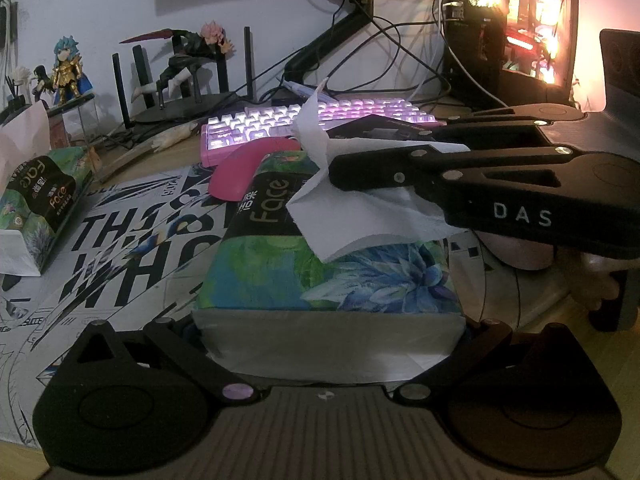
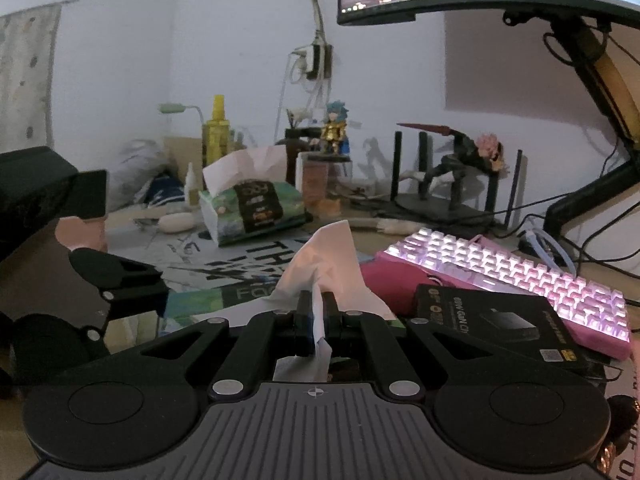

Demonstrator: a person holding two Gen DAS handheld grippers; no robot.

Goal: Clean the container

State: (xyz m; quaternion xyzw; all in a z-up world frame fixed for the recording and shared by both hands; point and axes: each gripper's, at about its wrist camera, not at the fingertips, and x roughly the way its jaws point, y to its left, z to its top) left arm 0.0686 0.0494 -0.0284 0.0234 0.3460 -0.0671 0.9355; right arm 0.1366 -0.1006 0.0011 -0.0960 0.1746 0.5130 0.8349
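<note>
A soft green flowery tissue pack (image 1: 328, 264) is held on the printed surface (image 1: 100, 248) between the wide fingers of the left gripper (image 1: 328, 332). A thin white tissue (image 2: 324, 276) is pinched by the closed fingers of the right gripper (image 2: 318, 316), just above the pack. No container to be cleaned can be seen, and the tissue could be torn if it is pulled too fast.

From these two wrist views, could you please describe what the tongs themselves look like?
Both are matte black plastic. The right tongs have slotted linkage arms, silver pivot screws and white "DAS" lettering. The left tongs show round black discs either side of a grey ribbed base with a small crosshair mark. No cables or sleeves are visible.
</note>
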